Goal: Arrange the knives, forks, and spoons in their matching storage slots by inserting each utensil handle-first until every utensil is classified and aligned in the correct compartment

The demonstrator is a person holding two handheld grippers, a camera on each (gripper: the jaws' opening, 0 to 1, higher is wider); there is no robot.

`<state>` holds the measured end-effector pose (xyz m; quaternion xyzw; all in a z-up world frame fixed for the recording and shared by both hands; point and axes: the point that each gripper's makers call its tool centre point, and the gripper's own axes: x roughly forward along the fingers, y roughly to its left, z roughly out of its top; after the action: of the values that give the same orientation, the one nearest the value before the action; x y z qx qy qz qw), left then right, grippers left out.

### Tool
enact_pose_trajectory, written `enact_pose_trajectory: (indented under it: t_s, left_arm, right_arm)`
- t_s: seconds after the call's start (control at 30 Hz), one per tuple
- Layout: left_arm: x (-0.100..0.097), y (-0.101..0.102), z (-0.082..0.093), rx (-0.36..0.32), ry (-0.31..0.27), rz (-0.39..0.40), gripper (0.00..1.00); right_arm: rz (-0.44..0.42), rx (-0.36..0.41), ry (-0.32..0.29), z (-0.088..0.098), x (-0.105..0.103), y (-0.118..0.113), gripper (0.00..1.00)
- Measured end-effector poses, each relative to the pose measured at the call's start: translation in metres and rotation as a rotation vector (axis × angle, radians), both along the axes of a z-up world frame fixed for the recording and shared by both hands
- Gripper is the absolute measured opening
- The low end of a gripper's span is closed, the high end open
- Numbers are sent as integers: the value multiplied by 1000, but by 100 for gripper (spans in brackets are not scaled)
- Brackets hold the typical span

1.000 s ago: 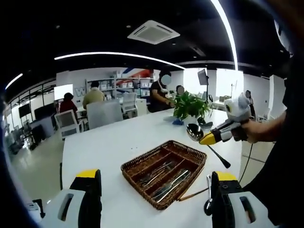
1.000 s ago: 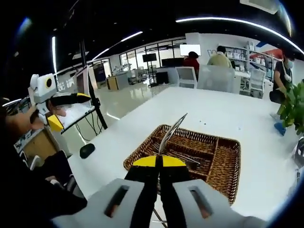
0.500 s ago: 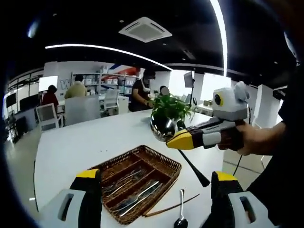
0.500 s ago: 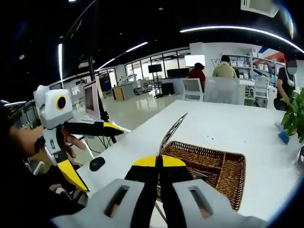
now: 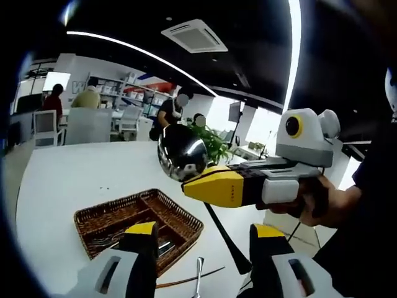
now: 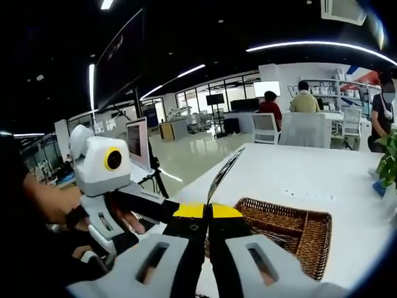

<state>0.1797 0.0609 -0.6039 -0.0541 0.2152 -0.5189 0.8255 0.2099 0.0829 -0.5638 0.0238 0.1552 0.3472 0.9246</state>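
My right gripper [image 6: 208, 210] is shut on a large spoon [image 6: 223, 174] that shows edge-on above the jaws. In the left gripper view that spoon's shiny bowl [image 5: 182, 152] is up close and its black handle slants down between my own jaws. My left gripper [image 5: 205, 233] is open around that handle. The right gripper [image 5: 217, 185] reaches in from the right, held by a hand. The left gripper [image 6: 133, 214] sits just left of the right one. A wicker basket [image 5: 124, 202] with compartments lies on the white table [image 5: 74, 180] and holds several utensils. The basket [image 6: 282, 208] lies behind the jaws.
A small spoon [image 5: 197, 279] and a thin brown stick [image 5: 186, 280] lie on the table beside the basket. A potted plant [image 5: 214, 146] stands at the far end. People sit at desks behind. A monitor on a stand [image 6: 138, 146] is off the table's edge.
The two grippers have come together, so the spoon bowl looms larger in the left gripper view. The left jaws stand narrower than before, now on either side of the black handle.
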Motion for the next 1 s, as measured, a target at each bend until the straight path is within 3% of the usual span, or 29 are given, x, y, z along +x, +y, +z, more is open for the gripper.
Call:
enact_pose_trajectory:
  t_s: [0.07, 0.2, 0.33, 0.5, 0.73, 1.0]
  left_arm:
    - [-6, -6, 3, -6, 0, -34, 44]
    - [-17, -11, 5, 0, -5, -87, 11]
    - [-18, -9, 2, 19, 10, -74, 9]
    - [-11, 10, -7, 62, 42, -26, 3]
    - [-15, 21, -7, 165, -45, -61, 2]
    - [-20, 26, -3, 194, -49, -123, 1]
  right_arm:
    - [1, 14, -15, 7, -1, 1, 0]
    - [1, 24, -29, 13, -3, 3, 0]
    - [6, 35, -13, 12, -7, 3, 0]
    - [33, 40, 8, 8, -14, 3, 0]
    - [41, 80, 84, -5, -20, -8, 1]
    - [78, 95, 132, -14, -26, -13, 5]
